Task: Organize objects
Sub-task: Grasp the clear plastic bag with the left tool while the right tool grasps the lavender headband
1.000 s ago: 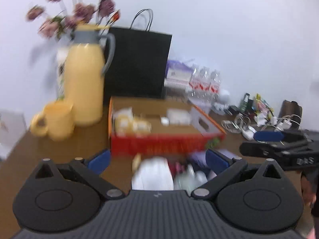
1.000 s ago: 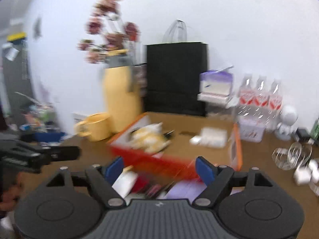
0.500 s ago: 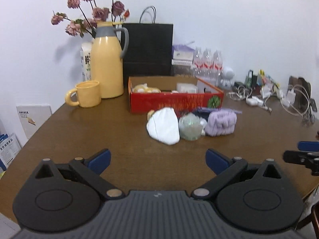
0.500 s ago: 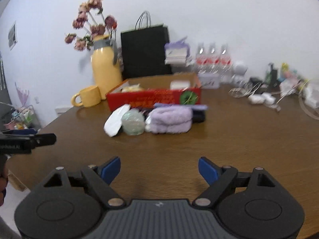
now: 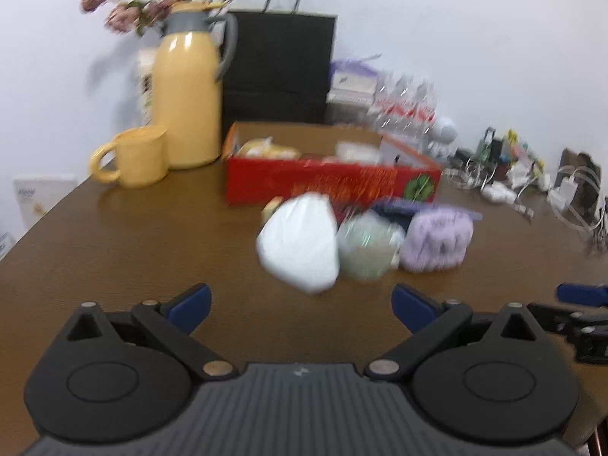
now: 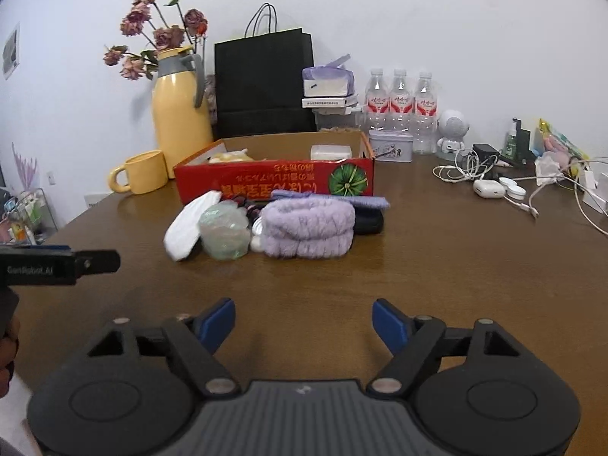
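Both grippers hover low over the table (image 6: 437, 266), tilted down, nothing between their fingers. Right gripper (image 6: 303, 321): jaws apart, just been closing a little. Left gripper (image 5: 300, 304): jaws spread wide. At twelve o'clock from each lies a clump, touching: white pouch (image 6: 186, 226), greenish ball (image 6: 224, 231), purple headband (image 6: 307, 233) lying long axis left-right. Behind them at twelve sits the red box (image 6: 273, 182).
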